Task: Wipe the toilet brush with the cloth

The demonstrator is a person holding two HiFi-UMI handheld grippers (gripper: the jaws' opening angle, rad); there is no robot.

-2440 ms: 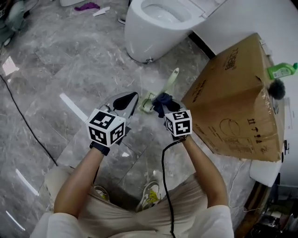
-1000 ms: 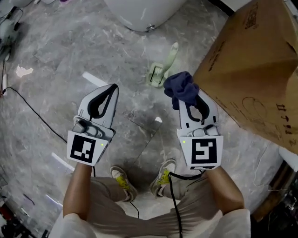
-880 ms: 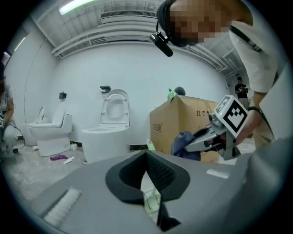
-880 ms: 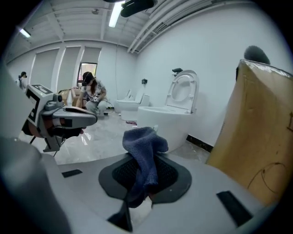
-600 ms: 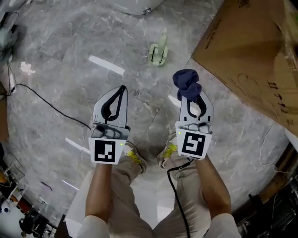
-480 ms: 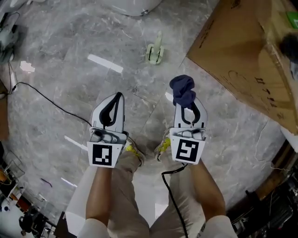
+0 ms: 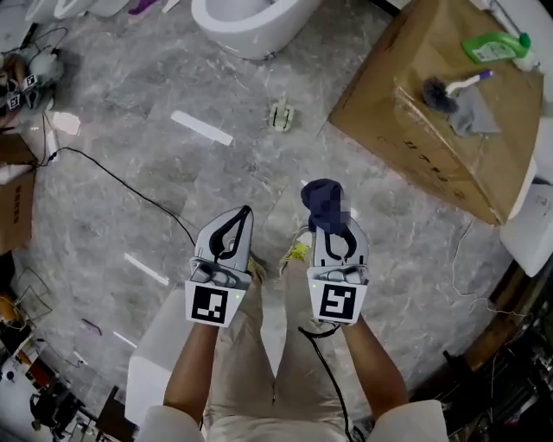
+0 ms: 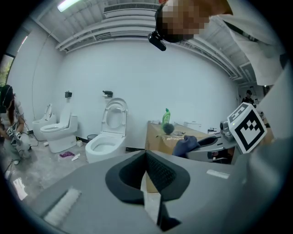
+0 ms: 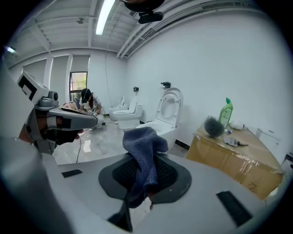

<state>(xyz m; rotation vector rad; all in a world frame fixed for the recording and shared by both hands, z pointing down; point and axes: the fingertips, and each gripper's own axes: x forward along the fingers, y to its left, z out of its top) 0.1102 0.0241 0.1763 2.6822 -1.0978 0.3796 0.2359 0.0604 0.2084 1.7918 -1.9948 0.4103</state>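
While both are held up side by side over the grey marbled floor (image 7: 130,164), the right tongs (image 7: 332,226) are clamped on the cloth (image 7: 324,200) and the left tongs (image 7: 244,211) are closed with nothing between them, their dark pads meeting along one line in the left gripper view. Dark blue and of a soft, looped weave, the cloth is bunched rather than spread. It is pinched partway along, so that a rounded, crumpled lobe stands up past the tips, and a narrower tail hangs down between the pads. The toilet brush (image 7: 279,114) lies on the floor well ahead of the tongs and apart from them, near the foot of the white toilet (image 7: 246,22). It is pale green and small in the head view, with a short handle above a wider end, and its finer detail cannot be made out. To the right stands a cardboard box (image 7: 406,129), taped along its edges, and its top carries a round brush (image 7: 436,91) with a dark bristle head and a light handle. A grey rag (image 7: 473,116) lies just beside that brush, and a green bottle (image 7: 492,45) lies near the far edge. A black cable (image 7: 112,177) snakes across the floor on the left.
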